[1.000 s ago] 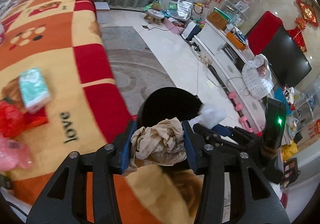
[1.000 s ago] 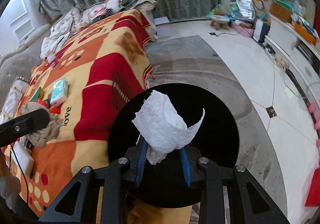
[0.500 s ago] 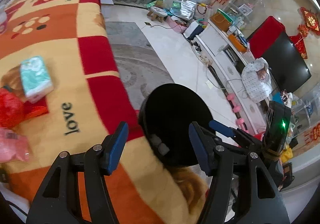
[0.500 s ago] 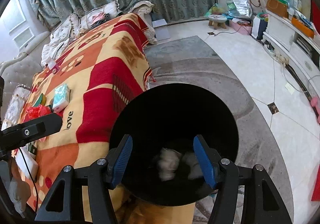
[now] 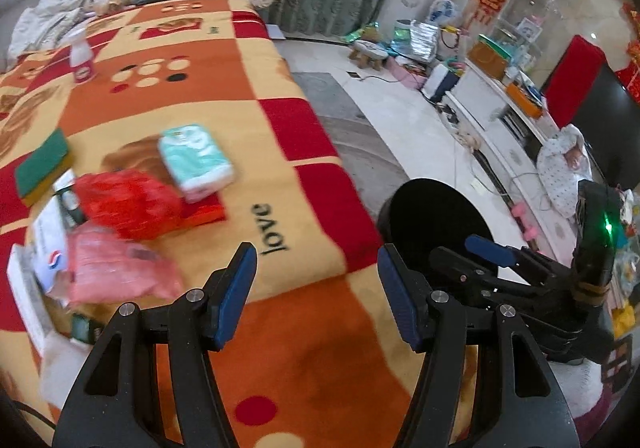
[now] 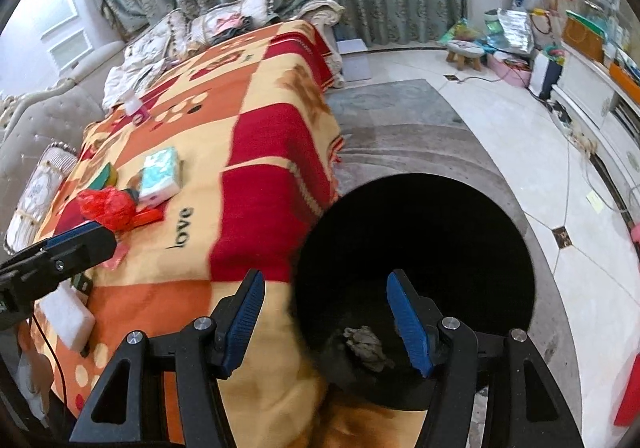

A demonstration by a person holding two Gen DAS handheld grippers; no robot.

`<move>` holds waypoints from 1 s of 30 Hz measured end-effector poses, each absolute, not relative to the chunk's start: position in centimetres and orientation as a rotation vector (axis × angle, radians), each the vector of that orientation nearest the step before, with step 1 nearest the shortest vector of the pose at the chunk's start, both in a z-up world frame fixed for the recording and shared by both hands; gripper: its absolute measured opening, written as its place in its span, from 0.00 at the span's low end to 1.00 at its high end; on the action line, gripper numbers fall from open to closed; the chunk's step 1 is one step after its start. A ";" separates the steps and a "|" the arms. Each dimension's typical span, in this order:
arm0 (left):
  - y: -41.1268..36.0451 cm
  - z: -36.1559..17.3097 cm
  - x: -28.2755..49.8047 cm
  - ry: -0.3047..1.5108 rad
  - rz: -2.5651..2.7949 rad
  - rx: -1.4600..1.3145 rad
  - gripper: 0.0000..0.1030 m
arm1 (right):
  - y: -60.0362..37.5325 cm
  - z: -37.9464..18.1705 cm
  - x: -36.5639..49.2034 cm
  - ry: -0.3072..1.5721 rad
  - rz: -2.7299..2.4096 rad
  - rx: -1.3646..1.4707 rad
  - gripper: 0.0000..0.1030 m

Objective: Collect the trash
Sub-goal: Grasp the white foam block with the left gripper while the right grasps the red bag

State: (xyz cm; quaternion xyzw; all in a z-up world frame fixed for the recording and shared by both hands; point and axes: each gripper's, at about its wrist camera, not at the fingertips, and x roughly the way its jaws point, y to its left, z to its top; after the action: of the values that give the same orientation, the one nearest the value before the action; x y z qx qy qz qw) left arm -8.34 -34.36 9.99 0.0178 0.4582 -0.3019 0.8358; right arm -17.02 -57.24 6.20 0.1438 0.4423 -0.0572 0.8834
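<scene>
My left gripper (image 5: 314,288) is open with nothing between its pads, low over the orange and red blanket (image 5: 248,60). Ahead of it to the left lie a crumpled red plastic bag (image 5: 124,204) and a pink plastic bag (image 5: 116,268). The black bin (image 6: 416,240) stands on the floor against the blanket's edge, with crumpled paper (image 6: 366,342) at its bottom. My right gripper (image 6: 328,312) is open and empty over the bin's near left rim. In the left wrist view the bin (image 5: 436,220) sits to the right, with the right gripper (image 5: 486,250) in front of it.
On the blanket are a mint tissue pack (image 5: 196,160), a green sponge (image 5: 44,164), a small pink-labelled bottle (image 5: 82,60) and white flat items (image 5: 28,288). A grey rug (image 6: 400,120) and tiled floor lie to the right; a TV cabinet (image 5: 492,96) lines the far wall.
Both grippers opened, and the beige wad and the white paper towel dropped into the bin. Both have since swung left, the left one out over the blanket.
</scene>
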 end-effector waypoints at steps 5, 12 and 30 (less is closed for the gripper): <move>-32.1 10.1 -8.4 0.962 -0.596 0.031 0.60 | -54.5 6.7 -16.3 0.923 -0.072 0.273 0.62; -28.3 10.1 -8.5 0.955 -0.534 0.021 0.60 | -50.2 7.2 -14.9 0.930 0.011 0.241 0.65; -15.2 8.8 -7.0 0.991 -0.296 -0.091 0.60 | -37.4 6.4 -12.6 0.994 0.329 0.137 0.68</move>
State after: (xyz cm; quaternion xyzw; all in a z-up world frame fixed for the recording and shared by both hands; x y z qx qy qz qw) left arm -7.00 -15.21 8.81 -0.0433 0.4737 -0.1415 0.8682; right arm -12.65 -37.41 6.42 0.0652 0.4744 0.1572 0.8637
